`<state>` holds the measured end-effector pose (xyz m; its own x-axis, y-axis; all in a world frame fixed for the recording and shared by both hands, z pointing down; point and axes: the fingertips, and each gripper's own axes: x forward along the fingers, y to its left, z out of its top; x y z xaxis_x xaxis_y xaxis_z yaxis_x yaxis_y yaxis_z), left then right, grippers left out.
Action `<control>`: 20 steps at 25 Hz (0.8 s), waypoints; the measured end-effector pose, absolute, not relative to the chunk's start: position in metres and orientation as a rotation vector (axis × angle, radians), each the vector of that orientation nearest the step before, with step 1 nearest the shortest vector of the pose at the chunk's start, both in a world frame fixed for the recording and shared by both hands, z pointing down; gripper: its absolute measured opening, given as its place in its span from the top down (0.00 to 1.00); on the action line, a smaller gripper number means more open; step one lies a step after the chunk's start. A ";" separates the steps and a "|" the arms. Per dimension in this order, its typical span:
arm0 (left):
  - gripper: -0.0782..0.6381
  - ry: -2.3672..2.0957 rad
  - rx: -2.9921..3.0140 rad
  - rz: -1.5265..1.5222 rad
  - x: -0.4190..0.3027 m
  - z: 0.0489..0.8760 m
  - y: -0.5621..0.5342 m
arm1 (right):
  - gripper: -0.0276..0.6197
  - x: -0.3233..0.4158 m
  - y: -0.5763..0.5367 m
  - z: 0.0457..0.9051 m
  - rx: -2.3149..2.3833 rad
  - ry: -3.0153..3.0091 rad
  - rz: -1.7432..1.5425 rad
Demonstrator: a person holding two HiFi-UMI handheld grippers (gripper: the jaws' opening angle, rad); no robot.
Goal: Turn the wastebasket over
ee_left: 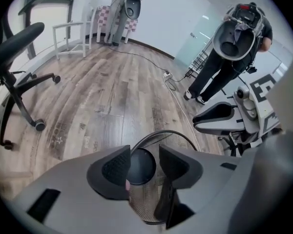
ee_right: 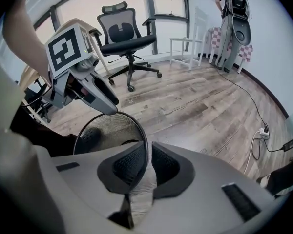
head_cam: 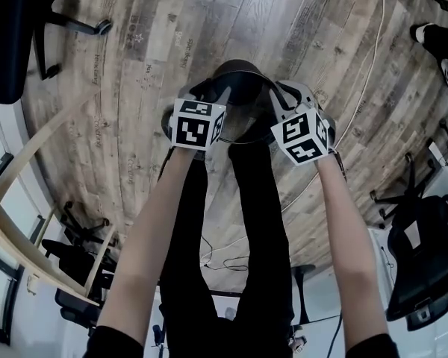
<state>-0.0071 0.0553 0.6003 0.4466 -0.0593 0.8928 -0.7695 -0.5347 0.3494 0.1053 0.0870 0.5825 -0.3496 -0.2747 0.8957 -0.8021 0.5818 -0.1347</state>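
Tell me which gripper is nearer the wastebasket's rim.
Right. The right gripper is shut on the wastebasket rim; the left gripper hangs open at its other side, not gripping.

Open floor [head_cam: 172, 28] around wastebasket [head_cam: 243, 107], chair [head_cam: 11, 36] well apart

The head view looks steeply down past the forearms [head_cam: 153, 230] onto the wooden floor [head_cam: 172, 43]. Each gripper view sits close behind its own tool's jaws: the left tool [ee_left: 144, 164] faces a standing person [ee_left: 224, 57], the right tool [ee_right: 149, 162] an office chair [ee_right: 129, 43]. All three views share the mesh wastebasket [head_cam: 243, 88] at close range.
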 end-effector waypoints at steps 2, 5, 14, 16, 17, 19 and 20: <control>0.61 -0.675 1.931 1.190 -0.010 0.609 0.054 | 0.89 0.105 0.087 0.593 0.843 -1.893 0.721; 0.61 -0.632 1.956 1.266 -0.014 0.623 0.054 | 0.89 0.103 0.088 0.610 0.813 -1.883 0.722; 0.74 -0.527 2.034 1.398 -0.017 0.645 0.059 | 0.88 0.101 0.092 0.639 0.801 -1.878 0.740; 0.78 -0.531 2.045 1.404 -0.019 0.645 0.056 | 0.88 0.100 0.091 0.640 0.800 -1.878 0.730; 0.79 -0.525 2.049 1.408 -0.020 0.645 0.056 | 0.88 0.099 0.091 0.640 0.800 -1.879 0.726; 0.80 -0.501 2.061 1.419 -0.021 0.645 0.057 | 0.88 0.097 0.091 0.640 0.801 -1.881 0.727; 0.80 -0.483 2.069 1.427 -0.020 0.644 0.057 | 0.88 0.098 0.091 0.640 0.804 -1.881 0.731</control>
